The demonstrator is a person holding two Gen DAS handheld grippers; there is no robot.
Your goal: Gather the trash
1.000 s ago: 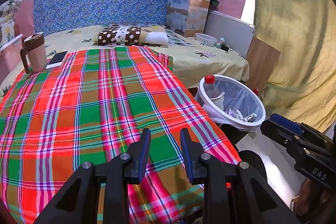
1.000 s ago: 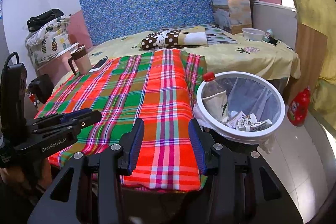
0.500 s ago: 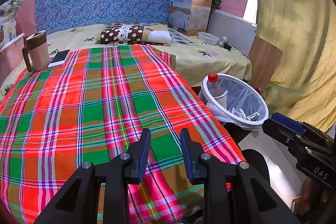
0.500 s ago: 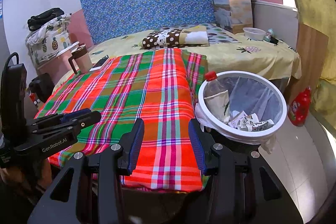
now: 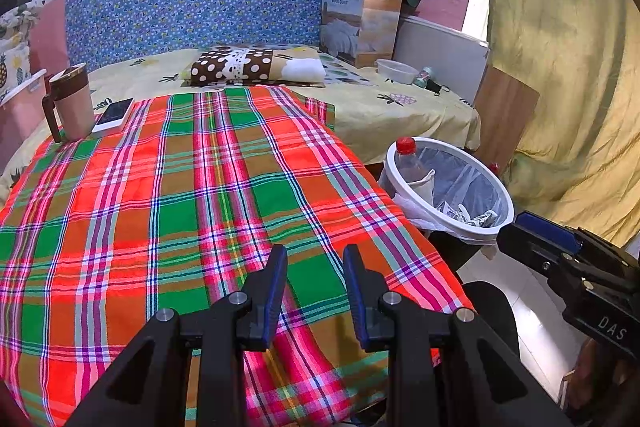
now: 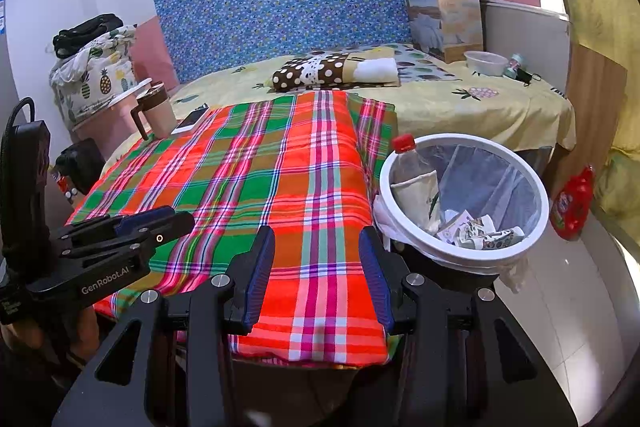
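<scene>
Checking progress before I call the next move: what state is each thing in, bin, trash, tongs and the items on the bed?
White-rimmed round bin with clear liner: upright beside the bed, partly filled.
Clear plastic bottle with red cap: in the bin, capped, leaning on the rim.
Crumpled printed wrappers: in the bin.
Left tongs: open, empty.
Right tongs: open, empty.
Beige mug with brown lid: upright, lidded.
White phone: lying flat.

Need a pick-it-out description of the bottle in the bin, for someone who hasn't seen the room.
Find the bed with the plaid blanket; the white-rimmed bin stands on the floor at its right side. The bottle leans against the bin's near-bed rim. It is clear plastic with a red cap sticking above the rim, unlike the paper cup and crumpled wrappers lower down.
</scene>
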